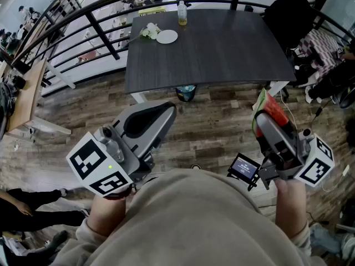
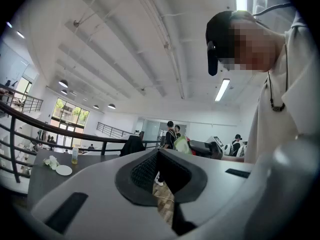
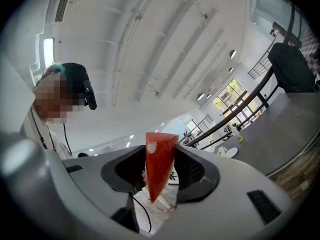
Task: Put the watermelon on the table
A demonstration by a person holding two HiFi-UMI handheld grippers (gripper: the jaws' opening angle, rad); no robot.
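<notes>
Watermelon wedge sits clamped in the right gripper, left gripper closed and empty; transport step, next likely carrying forward to the table ahead.

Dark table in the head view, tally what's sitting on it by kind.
Plate: 1
Bottle: 1
Bunch of white flowers: 1
Total: 3

watermelon half hidden by right hand-held gripper, bottle label unreadable
</notes>
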